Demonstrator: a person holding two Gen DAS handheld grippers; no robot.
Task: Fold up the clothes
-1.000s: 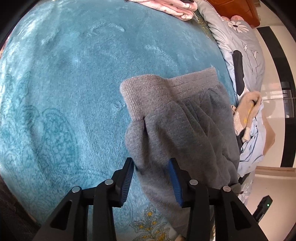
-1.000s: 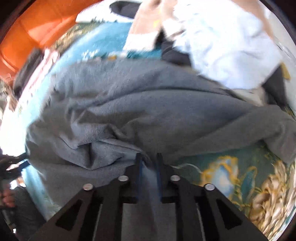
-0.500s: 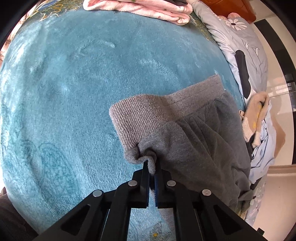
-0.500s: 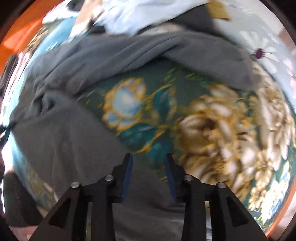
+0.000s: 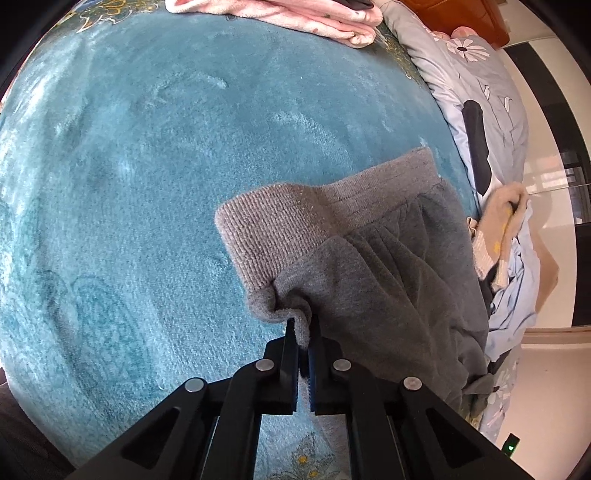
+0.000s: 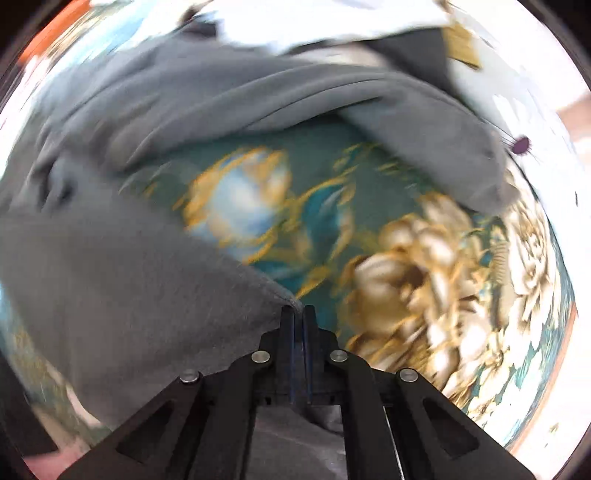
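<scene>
The grey trousers (image 5: 376,280) are soft, matt fleece cloth, with a coarser ribbed knit waistband (image 5: 295,221) at the frame's centre. Under them the teal blanket (image 5: 155,155) is plush, its nap brushed in pale streaks. At upper right, the pink garment (image 5: 295,16) looks fuzzy. The left gripper (image 5: 303,332) is matt black plastic with shiny metal rivets (image 5: 265,365).

No readable text anywhere tbh. No labels, brand tags, numbers or signs in either view. The gray sweatpants (image 5: 369,266) show no tag or print, the teal blanket (image 5: 147,166) has only a flower pattern, and the right wrist view is too blurry to make out any lettering.
</scene>
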